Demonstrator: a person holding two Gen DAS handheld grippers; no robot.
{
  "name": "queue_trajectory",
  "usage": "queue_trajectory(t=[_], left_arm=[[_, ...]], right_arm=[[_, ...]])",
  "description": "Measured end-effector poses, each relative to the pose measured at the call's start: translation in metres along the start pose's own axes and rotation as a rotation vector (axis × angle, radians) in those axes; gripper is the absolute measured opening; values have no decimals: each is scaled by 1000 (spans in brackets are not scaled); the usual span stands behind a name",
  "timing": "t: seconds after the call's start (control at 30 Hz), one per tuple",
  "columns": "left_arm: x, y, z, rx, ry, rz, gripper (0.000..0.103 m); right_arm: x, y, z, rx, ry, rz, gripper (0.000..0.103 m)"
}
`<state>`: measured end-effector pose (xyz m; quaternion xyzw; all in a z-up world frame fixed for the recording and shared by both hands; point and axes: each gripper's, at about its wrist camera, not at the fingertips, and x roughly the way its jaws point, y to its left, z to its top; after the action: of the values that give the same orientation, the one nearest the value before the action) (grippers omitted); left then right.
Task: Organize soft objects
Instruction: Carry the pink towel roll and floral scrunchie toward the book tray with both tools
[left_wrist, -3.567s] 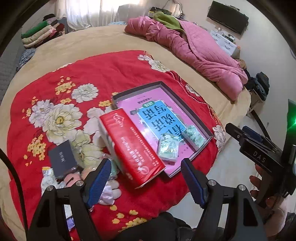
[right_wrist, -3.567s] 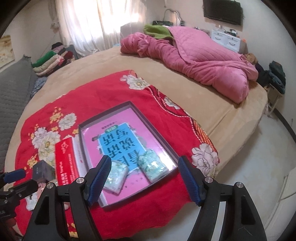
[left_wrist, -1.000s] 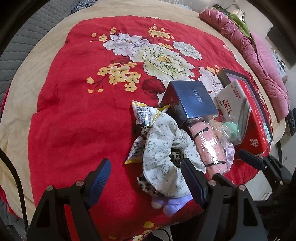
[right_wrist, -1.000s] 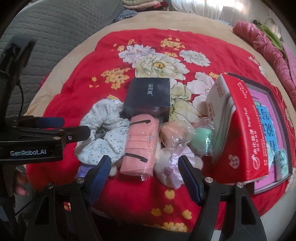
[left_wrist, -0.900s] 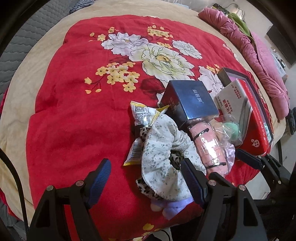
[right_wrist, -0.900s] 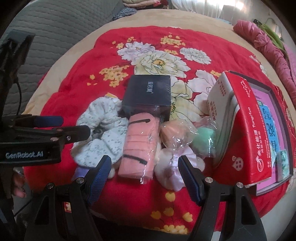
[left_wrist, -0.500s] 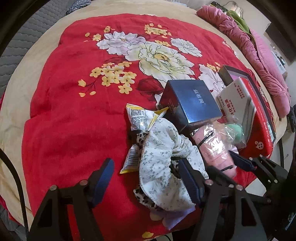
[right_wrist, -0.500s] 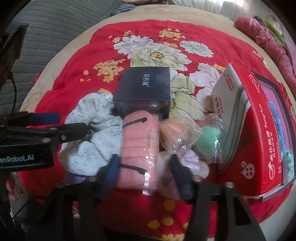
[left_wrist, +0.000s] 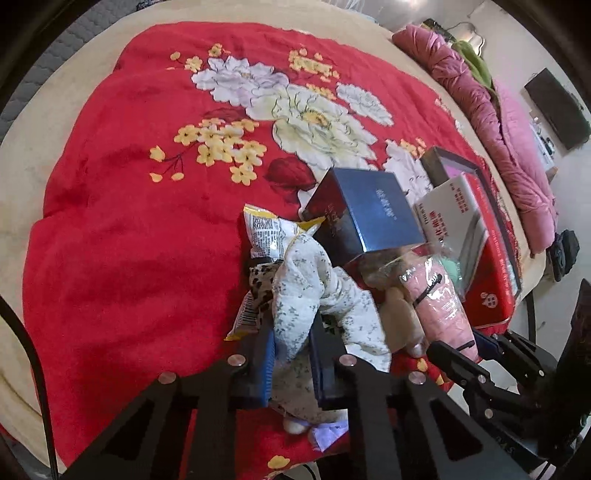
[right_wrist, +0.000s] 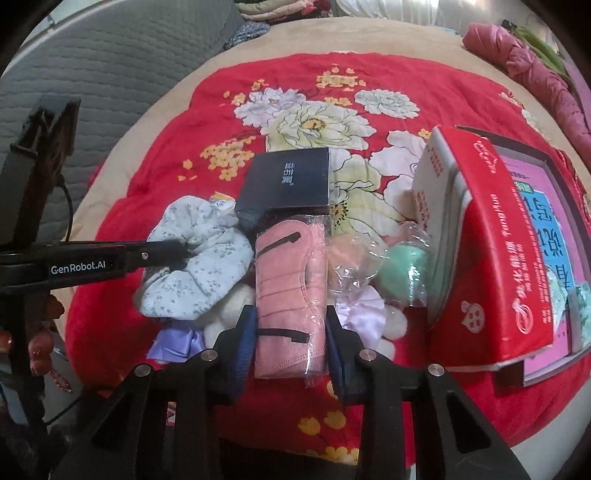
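Landmark: dark blue box (right_wrist: 286, 184), upright on the red floral blanket (right_wrist: 166, 147) spread over the bed.

- Left of the box, touching its near corner: white floral scrunchie (left_wrist: 314, 288), bunched. The left hand-held gripper (left_wrist: 291, 354) had just closed; its blue pads pinched a fold of this scrunchie.
- Behind the scrunchie, left of the box: yellow snack packet (left_wrist: 267, 230), lying flat, partly covered.
- Under the scrunchie: leopard-print fabric (left_wrist: 260, 284), only an edge showing.
- Directly in front of the box, touching it: pink cloth in clear wrap (right_wrist: 290, 291), lengthwise. The right hand-held gripper (right_wrist: 290, 345) had just closed and clamped the wrap's near end from both sides.
- Below both, at the blanket's near edge: lilac fabric (right_wrist: 173, 341) and a cream plush piece (right_wrist: 229, 314).
- Right of the box, front: peach and green round items in a clear bag (right_wrist: 373, 267).
- Further right: red and white carton (right_wrist: 491, 258), leaning on a dark tray (right_wrist: 565, 192) with a pink book.
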<state>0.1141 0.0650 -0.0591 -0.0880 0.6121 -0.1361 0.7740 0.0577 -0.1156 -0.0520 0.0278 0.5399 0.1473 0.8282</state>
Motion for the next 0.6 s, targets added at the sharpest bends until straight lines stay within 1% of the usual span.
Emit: queue_trajectory(t=[0.17, 0.23, 0.4, 0.6], left_arm=[[-20, 4, 2, -27, -45, -38, 17], [-29, 3, 2, -28, -63, -38, 17], [-45, -2, 1, -16, -94, -38, 17], [-63, -19, -5, 21, -126, -42, 17]], right_arm=[[-14, 2, 1, -6, -29, 4, 36], [-19, 3, 2, -5, -41, 8, 36], [-34, 3, 2, 1, -71, 15, 36], [-51, 0, 2, 14, -110, 26, 36]])
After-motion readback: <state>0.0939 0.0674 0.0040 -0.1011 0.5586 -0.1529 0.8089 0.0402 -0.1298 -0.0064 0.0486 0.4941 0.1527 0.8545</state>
